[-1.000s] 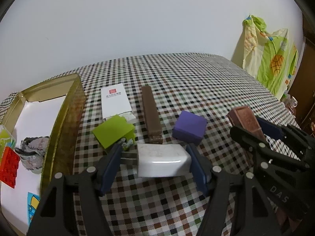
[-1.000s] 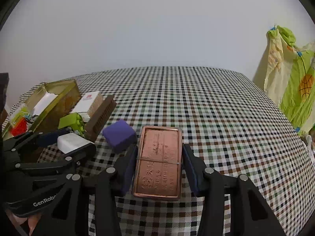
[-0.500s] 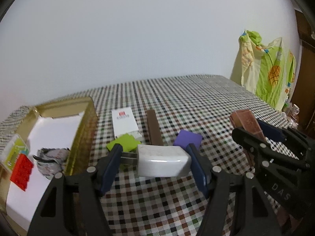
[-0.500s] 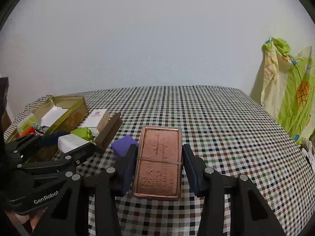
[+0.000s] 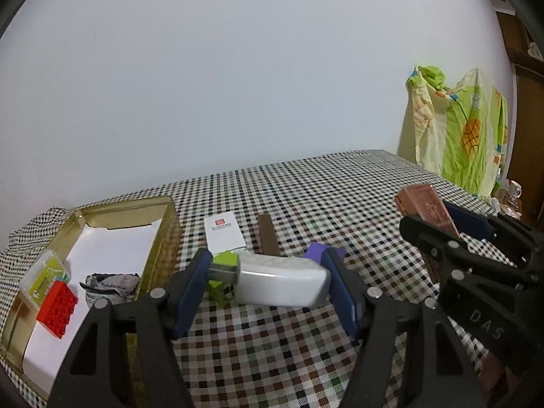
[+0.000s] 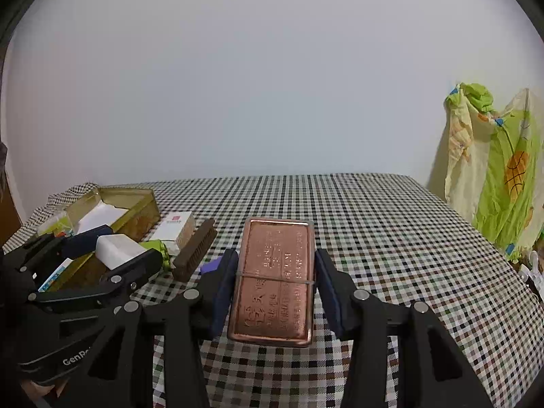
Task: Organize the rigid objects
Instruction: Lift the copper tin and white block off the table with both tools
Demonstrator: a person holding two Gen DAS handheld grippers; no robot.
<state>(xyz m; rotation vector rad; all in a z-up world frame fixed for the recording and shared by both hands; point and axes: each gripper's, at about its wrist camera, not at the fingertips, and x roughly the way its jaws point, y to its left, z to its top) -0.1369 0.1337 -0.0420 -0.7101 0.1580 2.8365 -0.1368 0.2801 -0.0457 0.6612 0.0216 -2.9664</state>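
Note:
My left gripper [image 5: 268, 280] is shut on a white charger plug [image 5: 280, 284], held above the checkered table with its metal prongs to the left. My right gripper [image 6: 277, 278] is shut on a flat copper tin [image 6: 273, 278], held above the table; it also shows at the right of the left wrist view [image 5: 425, 207]. On the table lie a white box with a red logo [image 5: 224, 231], a brown bar [image 5: 267, 234], a green block [image 5: 222, 268] and a purple block [image 5: 318, 251], the last two partly hidden behind the plug.
An open gold tin tray [image 5: 166, 234] stands at the left, holding a red toy brick [image 5: 57, 307], a green-labelled plastic case [image 5: 44, 277], a crumpled grey item [image 5: 110, 285] and white paper. A green and yellow cloth [image 5: 469, 136] hangs at the far right.
Both grippers have lifted with their loads and tilted up, so the table objects sit lower and farther in view. The plug is now tilted, right end lower.

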